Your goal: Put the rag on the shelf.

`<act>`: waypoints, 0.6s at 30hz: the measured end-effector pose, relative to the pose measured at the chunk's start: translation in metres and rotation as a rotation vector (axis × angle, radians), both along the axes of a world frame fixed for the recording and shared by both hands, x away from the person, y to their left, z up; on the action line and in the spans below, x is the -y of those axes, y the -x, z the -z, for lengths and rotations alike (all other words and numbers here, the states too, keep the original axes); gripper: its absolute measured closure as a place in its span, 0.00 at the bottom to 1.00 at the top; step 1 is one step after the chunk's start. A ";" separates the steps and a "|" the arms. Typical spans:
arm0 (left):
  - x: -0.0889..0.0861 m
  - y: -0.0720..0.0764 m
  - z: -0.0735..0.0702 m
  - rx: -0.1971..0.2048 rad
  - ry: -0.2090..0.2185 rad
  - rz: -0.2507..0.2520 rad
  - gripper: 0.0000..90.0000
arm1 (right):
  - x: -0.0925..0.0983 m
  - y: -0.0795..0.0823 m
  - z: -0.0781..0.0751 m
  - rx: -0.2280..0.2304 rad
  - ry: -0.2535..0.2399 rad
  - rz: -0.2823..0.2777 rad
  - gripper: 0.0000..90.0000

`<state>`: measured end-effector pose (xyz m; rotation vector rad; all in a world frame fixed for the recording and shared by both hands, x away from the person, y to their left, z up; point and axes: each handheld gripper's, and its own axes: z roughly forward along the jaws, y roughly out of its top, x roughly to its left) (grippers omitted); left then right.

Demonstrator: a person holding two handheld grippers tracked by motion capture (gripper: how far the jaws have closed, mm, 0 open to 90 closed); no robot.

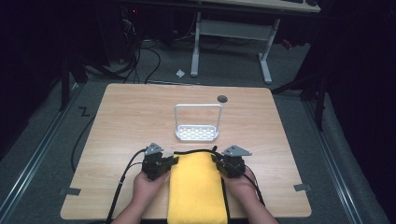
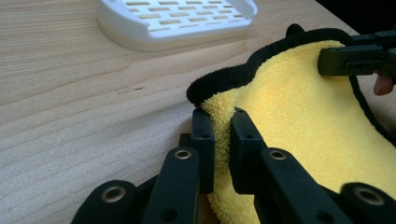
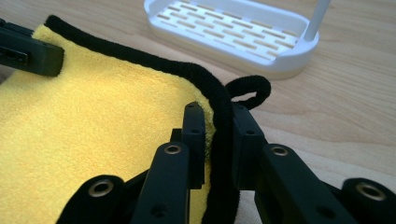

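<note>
Hands low at the near edge, both grippers' jaws pinching the yellow cloth's (image 1: 196,186) far corners.

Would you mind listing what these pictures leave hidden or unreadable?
- Yellow towel: its near end is cut off by the bottom edge of the high view.
- Towel underside: hidden by its own folds.
- White rack: its handle is cropped by the top edge of the right gripper view.
- Dark round mark on the table: too small to identify.
</note>
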<state>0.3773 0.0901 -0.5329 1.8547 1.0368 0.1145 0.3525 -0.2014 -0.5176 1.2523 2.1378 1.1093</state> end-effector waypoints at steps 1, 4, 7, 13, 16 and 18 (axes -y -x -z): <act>-0.001 0.001 -0.002 0.009 0.010 -0.007 0.91 | 0.000 0.001 -0.001 0.011 0.002 0.000 0.88; -0.001 0.004 -0.010 0.054 0.021 -0.019 0.91 | -0.001 0.004 -0.006 0.048 0.002 0.001 0.88; -0.001 0.005 -0.020 0.087 0.040 -0.034 0.92 | 0.000 0.006 -0.014 0.086 -0.016 0.010 0.88; -0.001 0.006 -0.038 0.146 0.065 -0.058 0.92 | -0.001 0.011 -0.033 0.168 -0.033 0.013 0.88; 0.000 0.007 -0.053 0.190 0.070 -0.058 0.92 | -0.003 0.011 -0.044 0.213 -0.026 0.010 0.88; 0.001 0.008 -0.063 0.217 0.073 -0.059 0.93 | -0.003 0.011 -0.051 0.232 -0.032 0.011 0.88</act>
